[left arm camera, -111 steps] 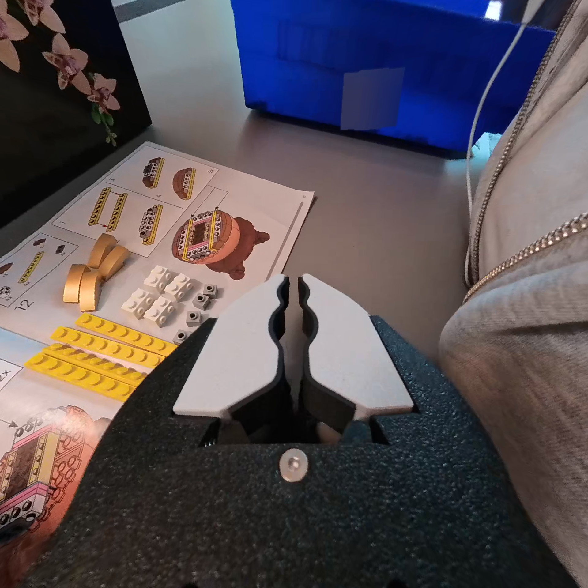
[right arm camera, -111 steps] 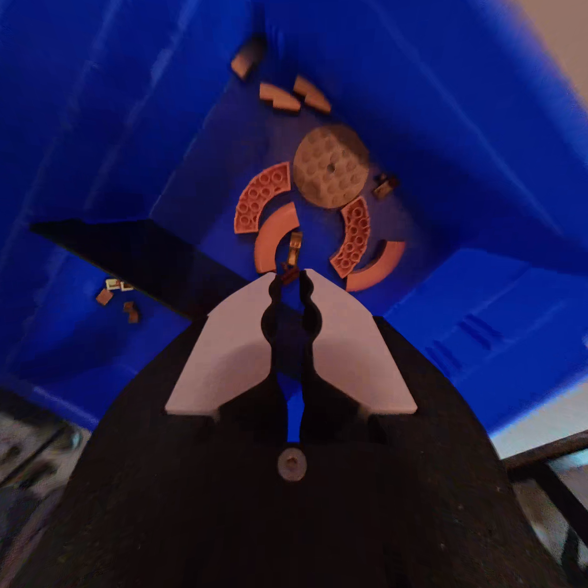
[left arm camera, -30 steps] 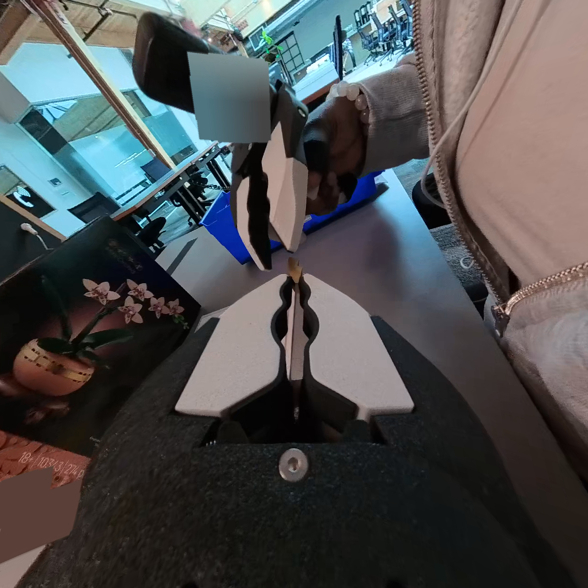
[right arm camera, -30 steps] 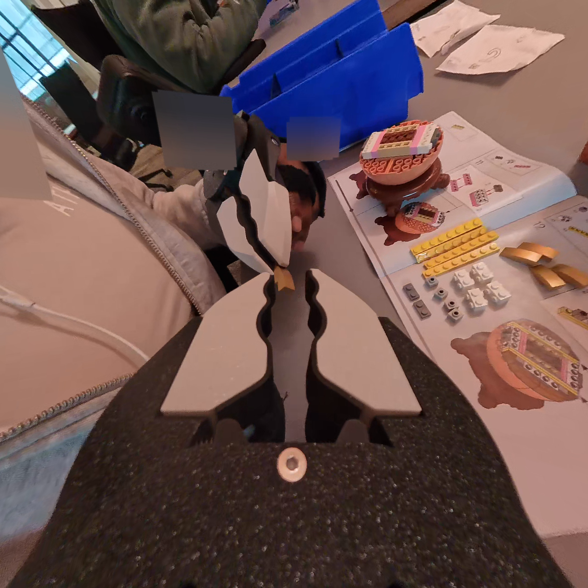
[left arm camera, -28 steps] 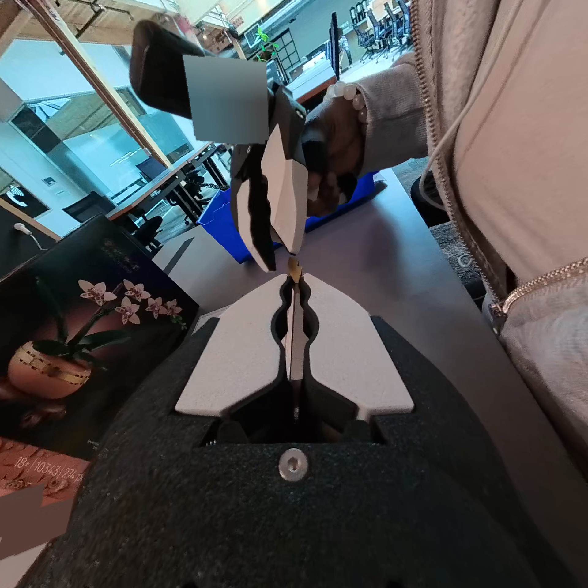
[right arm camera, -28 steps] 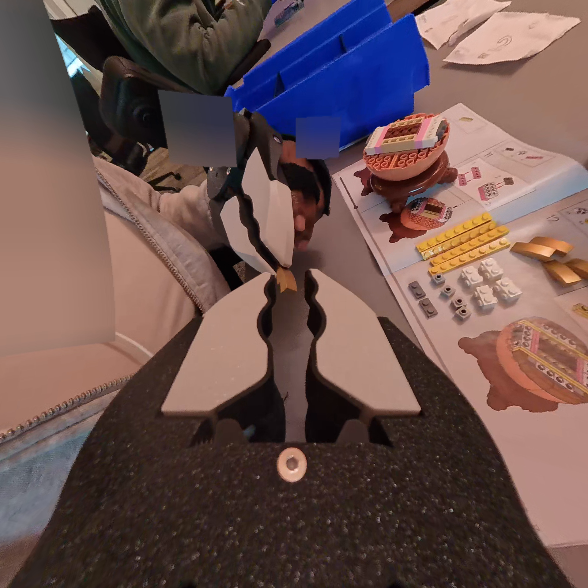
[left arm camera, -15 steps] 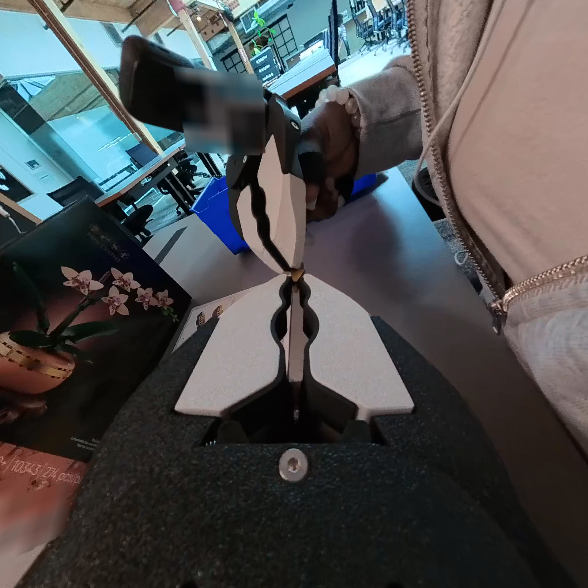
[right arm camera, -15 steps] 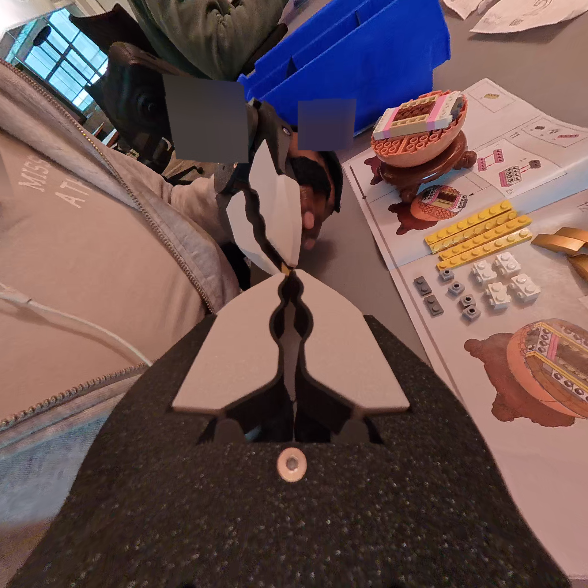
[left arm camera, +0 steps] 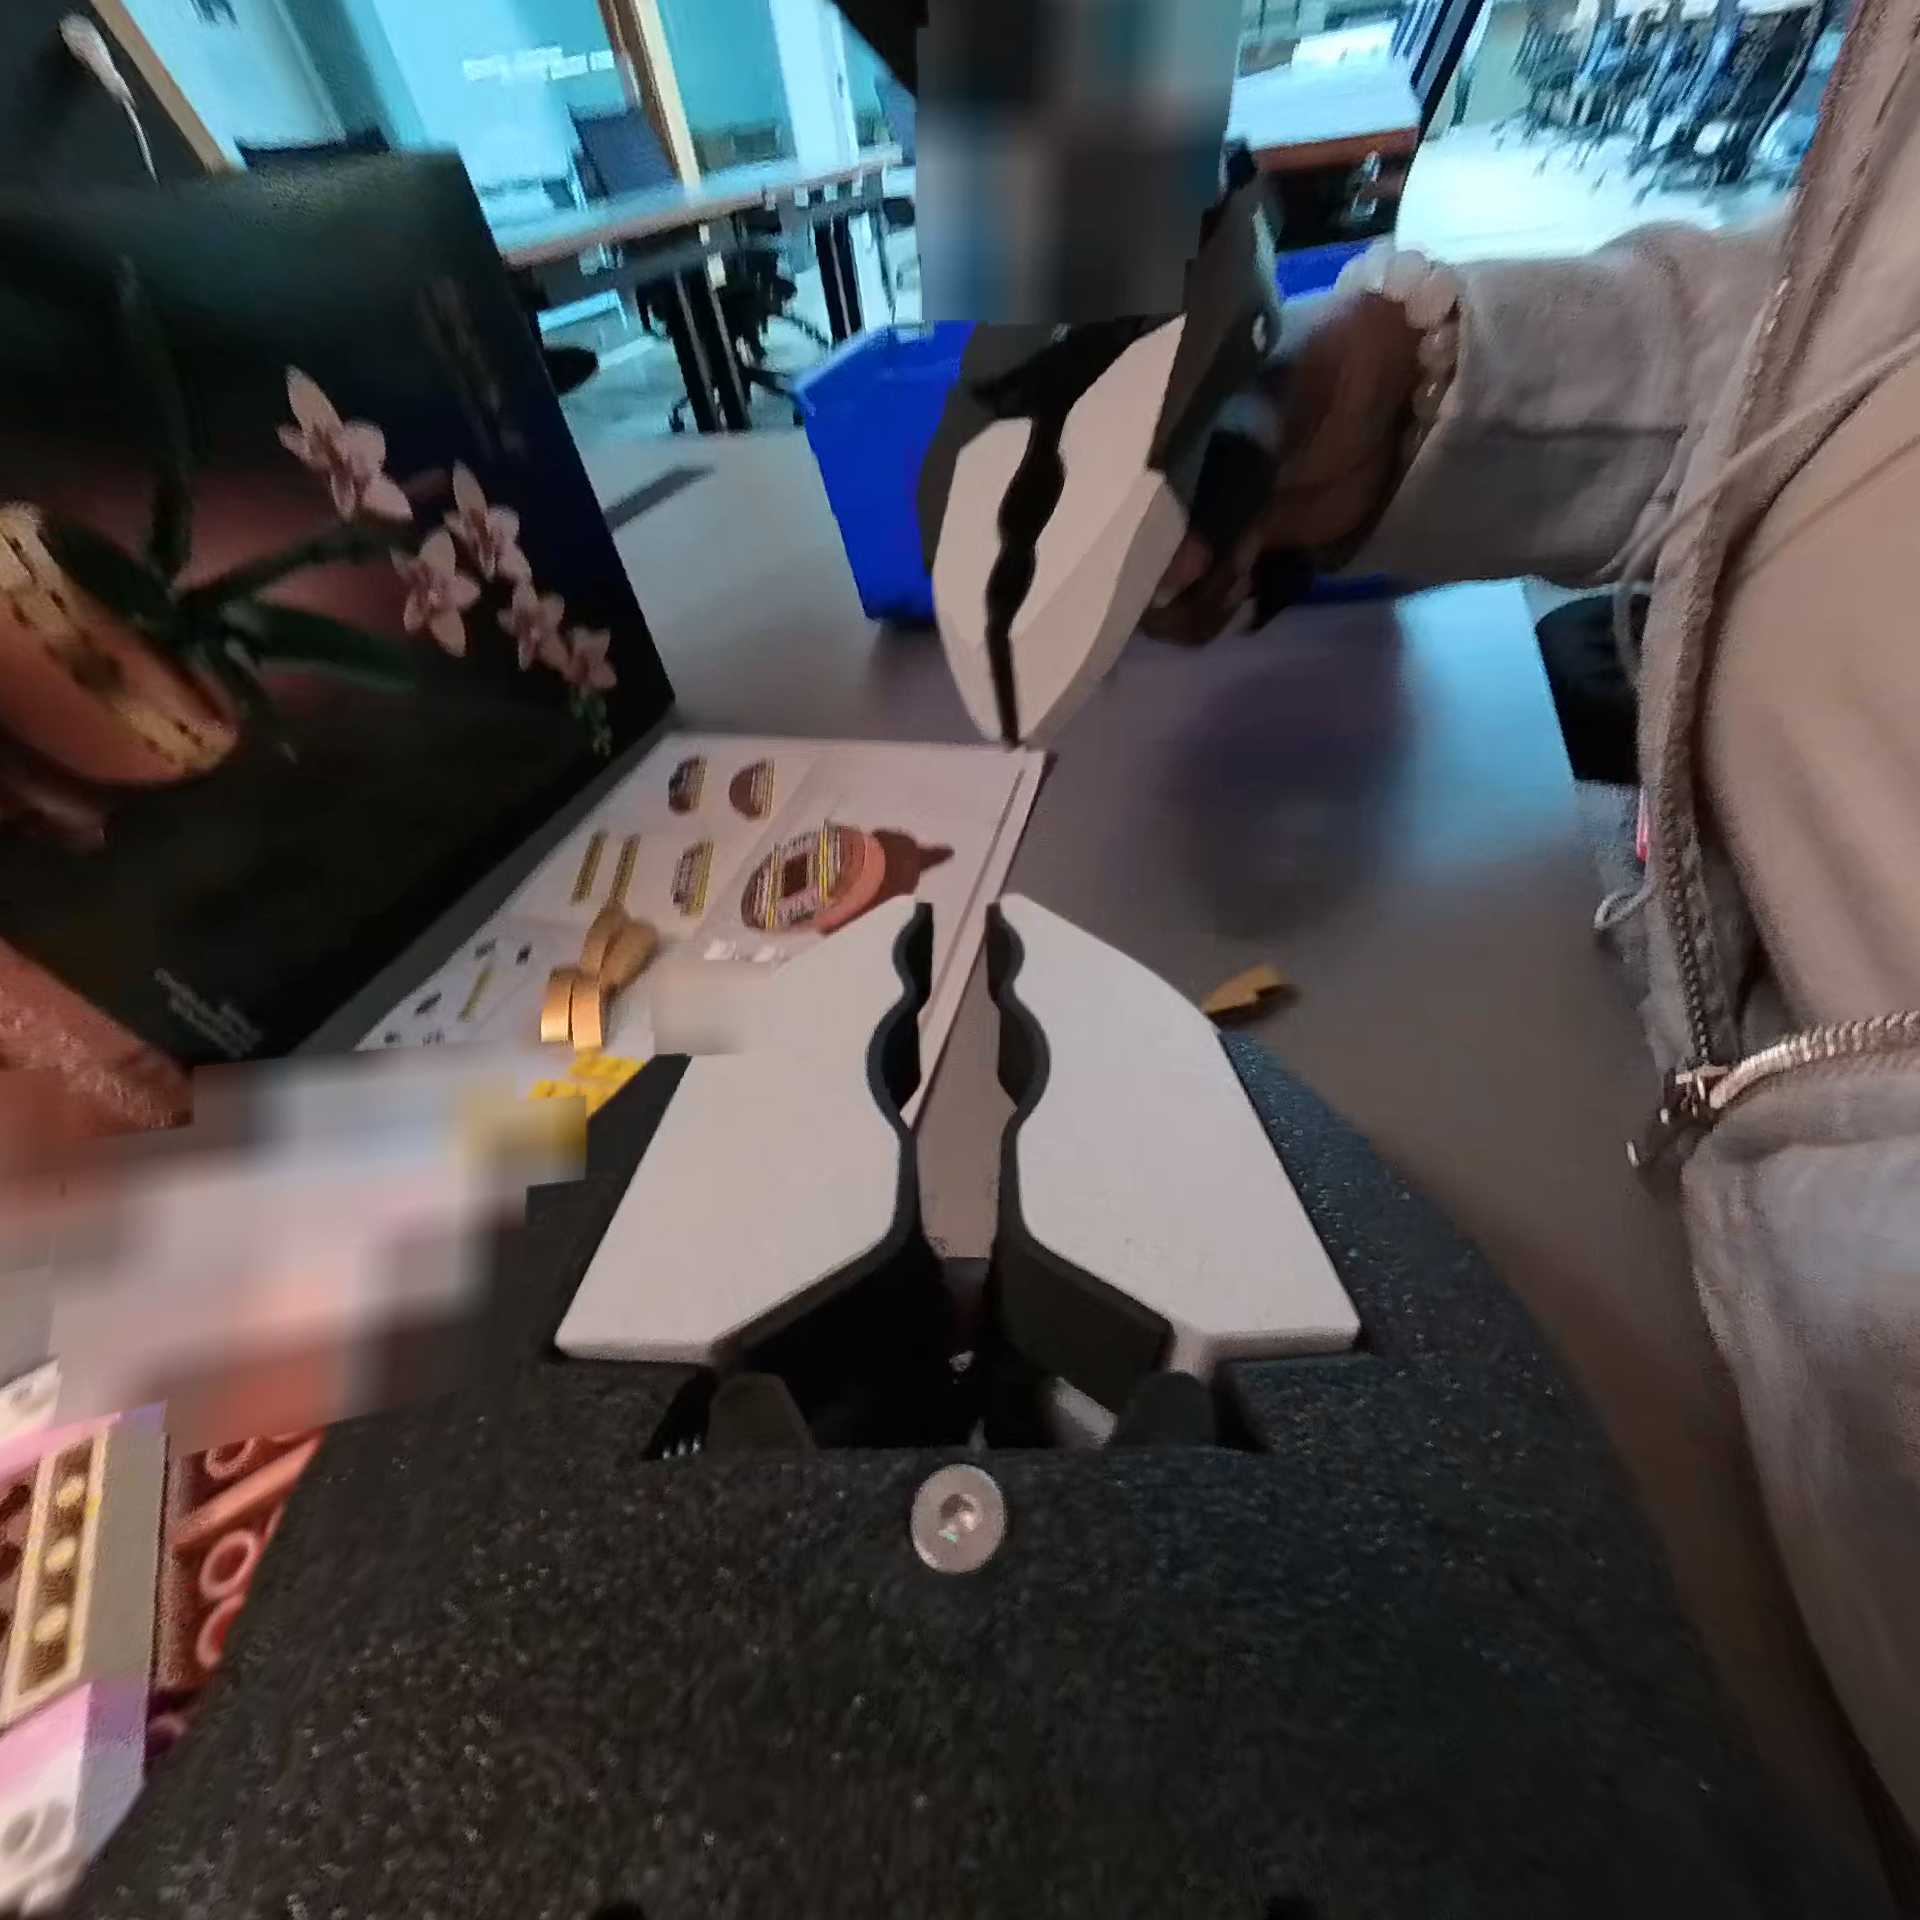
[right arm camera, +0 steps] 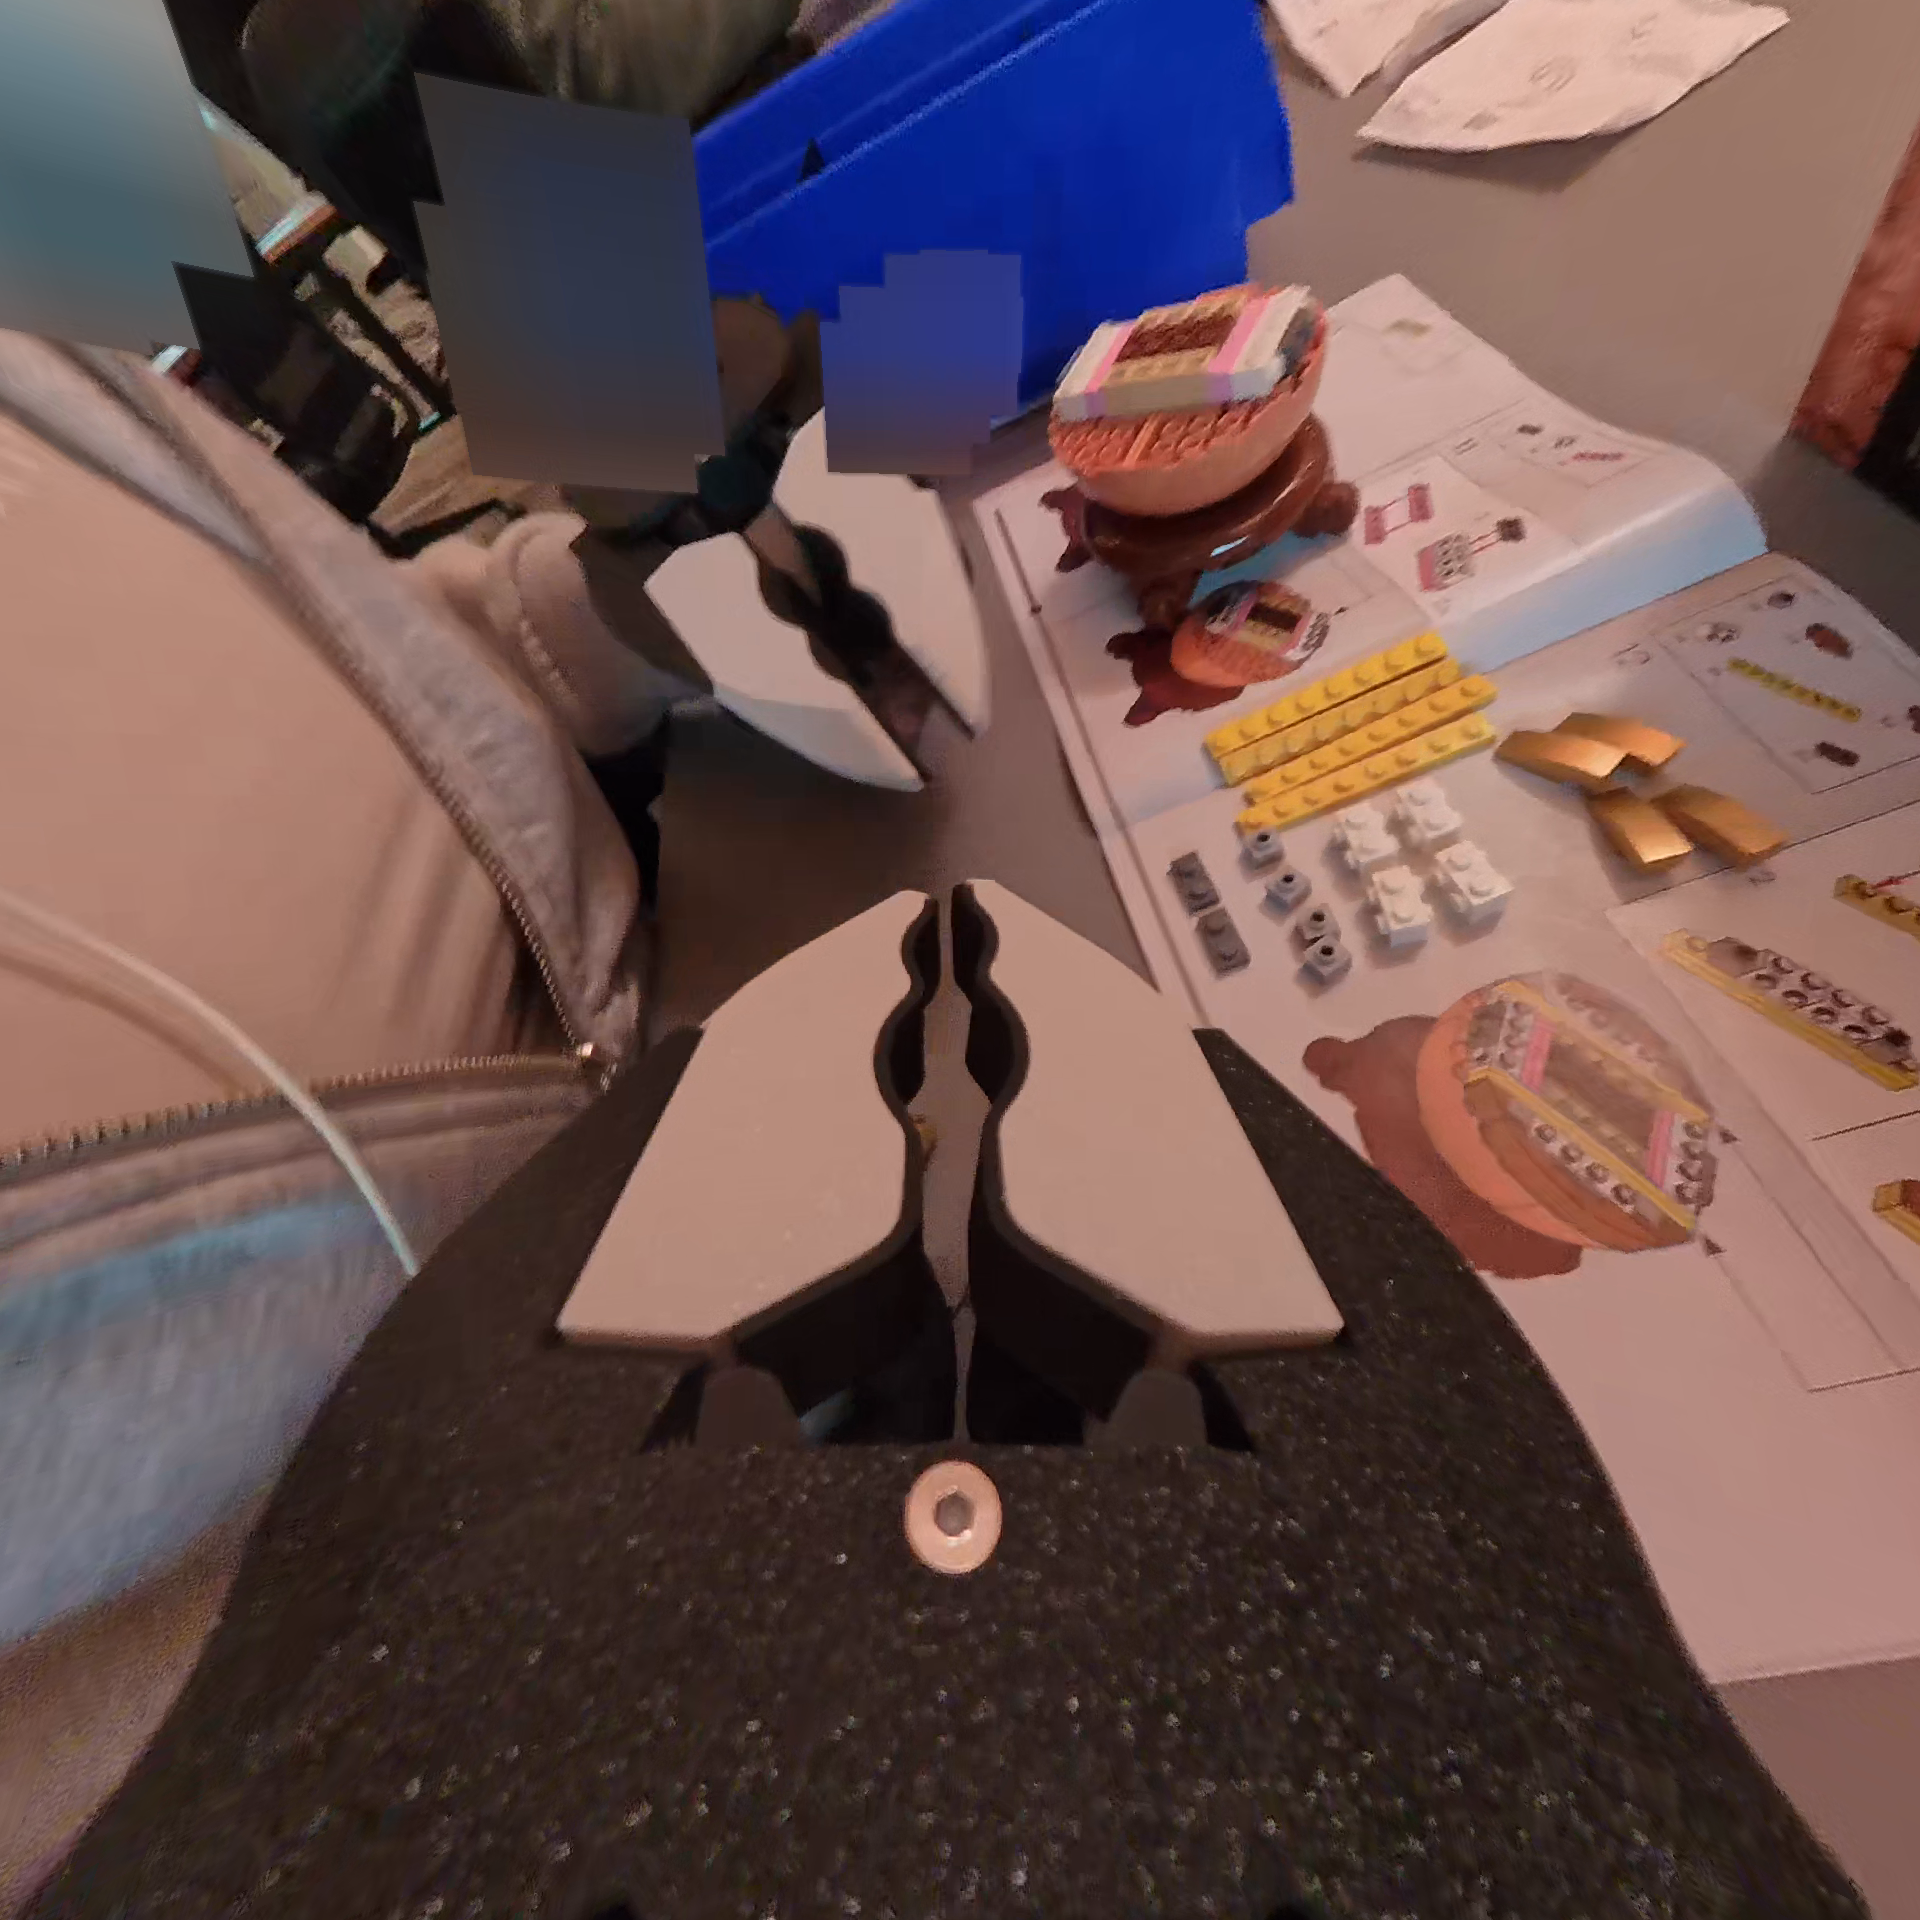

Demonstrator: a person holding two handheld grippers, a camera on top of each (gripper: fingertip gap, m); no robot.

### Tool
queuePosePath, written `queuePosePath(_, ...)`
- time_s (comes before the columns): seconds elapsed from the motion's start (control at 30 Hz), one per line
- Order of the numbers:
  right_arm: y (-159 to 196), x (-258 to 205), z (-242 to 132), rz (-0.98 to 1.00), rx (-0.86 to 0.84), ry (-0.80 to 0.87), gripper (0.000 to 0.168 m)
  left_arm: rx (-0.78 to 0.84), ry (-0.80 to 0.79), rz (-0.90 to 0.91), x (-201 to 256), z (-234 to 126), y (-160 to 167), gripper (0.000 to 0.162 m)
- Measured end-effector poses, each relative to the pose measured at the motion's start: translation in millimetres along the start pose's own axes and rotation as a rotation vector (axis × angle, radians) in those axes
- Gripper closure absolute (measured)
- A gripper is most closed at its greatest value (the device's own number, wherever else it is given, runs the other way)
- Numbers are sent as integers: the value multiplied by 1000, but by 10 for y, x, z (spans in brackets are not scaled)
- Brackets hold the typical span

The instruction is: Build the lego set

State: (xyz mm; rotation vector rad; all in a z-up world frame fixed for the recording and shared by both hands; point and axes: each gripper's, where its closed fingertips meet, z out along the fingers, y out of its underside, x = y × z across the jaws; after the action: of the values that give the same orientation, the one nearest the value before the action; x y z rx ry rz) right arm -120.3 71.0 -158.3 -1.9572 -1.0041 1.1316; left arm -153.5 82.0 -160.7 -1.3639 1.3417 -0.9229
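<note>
A small gold piece [left arm camera: 1247, 987] lies loose on the grey table, right of my left gripper [left arm camera: 958, 909], which is slightly open and empty. It shows as a sliver [right arm camera: 923, 1135] through the right gripper's gap. My right gripper [right arm camera: 943, 902] is shut and empty; in the left wrist view it [left arm camera: 1006, 727] hangs above the booklet's corner. The left gripper [right arm camera: 940, 753] shows beyond it. The part-built orange pot [right arm camera: 1184, 457] stands on its brown base on the instruction booklet [right arm camera: 1558, 1403]. Yellow plates [right arm camera: 1351, 727], white bricks [right arm camera: 1413, 862], grey pieces [right arm camera: 1278, 914] and gold curved pieces [right arm camera: 1631, 790] lie sorted there.
A blue bin [right arm camera: 1039, 156] stands behind the pot. The dark set box [left arm camera: 312, 623] with orchid picture stands at the booklet's far edge. Loose paper sheets [right arm camera: 1538, 73] lie at the back. The person's grey jacket [left arm camera: 1787, 935] borders the table edge. The left tips stand about 12 cm off the part-built orange pot [right arm camera: 1184, 457].
The two grippers met tip to tip on the small gold piece and have drawn apart. The piece now lies on the table. The left gripper's jaws have parted a little; the right has shut.
</note>
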Motion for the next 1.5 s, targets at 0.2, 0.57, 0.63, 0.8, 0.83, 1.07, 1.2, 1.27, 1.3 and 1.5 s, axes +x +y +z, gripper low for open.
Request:
queuePosePath(0.2, 433, -51, -49, -91, -119, 63, 150, -149, 35, 23, 129, -20, 273, 147)
queuePosePath(0.57, 656, -38, -192, -241, -64, 354, 85, -246, 103, -22, 253, 76, 379, 147)
queuePosePath(0.63, 733, -67, -188, -280, -99, 338, 89, -244, 135, -42, 312, 71, 365, 147)
queuePosePath(0.8, 859, -51, -258, -425, -212, 299, 127, -277, 189, -84, 471, 47, 383, 147)
queuePosePath(0.83, 860, -43, -277, -442, -224, 285, 129, -290, 192, -88, 495, 45, 397, 147)
queuePosePath(1.07, 883, -61, -250, -558, -315, 127, 137, -356, 213, -164, 602, 143, 453, 146)
queuePosePath(1.2, 857, -92, -143, -618, -328, 31, 137, -369, 230, -152, 646, 195, 435, 146)
queuePosePath(1.27, 856, -112, -90, -641, -339, -21, 137, -373, 237, -139, 665, 196, 432, 146)
queuePosePath(1.3, 862, -124, -66, -645, -348, -47, 138, -378, 237, -135, 669, 195, 437, 146)
queuePosePath(1.5, 1011, -113, 46, -662, -441, -129, 160, -385, 233, -137, 676, 192, 447, 147)
